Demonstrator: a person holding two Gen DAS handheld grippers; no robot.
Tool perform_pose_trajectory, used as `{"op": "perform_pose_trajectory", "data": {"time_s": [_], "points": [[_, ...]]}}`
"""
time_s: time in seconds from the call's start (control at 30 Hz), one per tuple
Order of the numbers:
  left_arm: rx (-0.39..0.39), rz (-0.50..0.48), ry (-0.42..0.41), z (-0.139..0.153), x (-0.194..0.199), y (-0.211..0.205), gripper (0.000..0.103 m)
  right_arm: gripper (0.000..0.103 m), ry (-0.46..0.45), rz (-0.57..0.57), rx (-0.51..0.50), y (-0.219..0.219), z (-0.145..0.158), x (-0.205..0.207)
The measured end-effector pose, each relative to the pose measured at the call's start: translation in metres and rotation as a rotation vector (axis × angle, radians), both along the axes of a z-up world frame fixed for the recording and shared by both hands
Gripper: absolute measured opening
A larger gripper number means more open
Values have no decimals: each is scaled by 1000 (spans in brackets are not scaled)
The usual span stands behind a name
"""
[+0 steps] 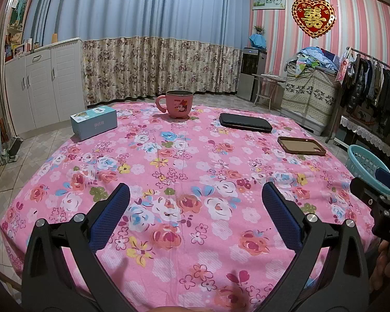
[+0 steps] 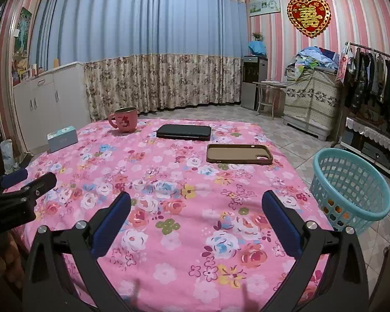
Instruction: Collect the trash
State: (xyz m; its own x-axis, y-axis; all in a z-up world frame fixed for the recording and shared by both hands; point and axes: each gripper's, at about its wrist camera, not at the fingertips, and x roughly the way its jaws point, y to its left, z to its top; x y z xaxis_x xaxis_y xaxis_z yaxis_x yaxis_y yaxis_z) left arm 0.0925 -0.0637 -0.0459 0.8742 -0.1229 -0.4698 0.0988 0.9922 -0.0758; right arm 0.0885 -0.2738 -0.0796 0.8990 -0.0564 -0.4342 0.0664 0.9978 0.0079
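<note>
My left hand-held gripper (image 1: 195, 195) wide open and empty above the pink flowered worktop (image 1: 184, 182), my right hand-held gripper (image 2: 196, 204) the same, brown rectangular phone case (image 2: 239, 154) lying flat, long axis left-right, round turquoise plastic basket (image 2: 351, 189) on the floor at right, with small orange pieces inside that I cannot identify.

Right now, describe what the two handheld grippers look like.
Both match: the left gripper and right gripper have black angular plastic frames, silver round bolt heads at the joints, and two fingers faced with textured blue pads. No cables or markings show. Bare fingers show; no sleeve is visible.
</note>
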Motion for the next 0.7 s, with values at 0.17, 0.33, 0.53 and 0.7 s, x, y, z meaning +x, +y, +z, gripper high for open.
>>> {"op": "perform_pose_trajectory", "data": {"time_s": [0.17,0.33,0.53,0.7], "points": [[2,-1,0,-2,0,0,98,98,-2,-3,8,0,0,0],[0,-2,2,-2,0,0,98,98,1,-1,2,-1,0,0],[1,-2,1,-2,-1,1,98,98,1,-1,2,-1,0,0],[-1,0,1,-2,0,1,98,98,2,-2,2,-1,0,1]]}}
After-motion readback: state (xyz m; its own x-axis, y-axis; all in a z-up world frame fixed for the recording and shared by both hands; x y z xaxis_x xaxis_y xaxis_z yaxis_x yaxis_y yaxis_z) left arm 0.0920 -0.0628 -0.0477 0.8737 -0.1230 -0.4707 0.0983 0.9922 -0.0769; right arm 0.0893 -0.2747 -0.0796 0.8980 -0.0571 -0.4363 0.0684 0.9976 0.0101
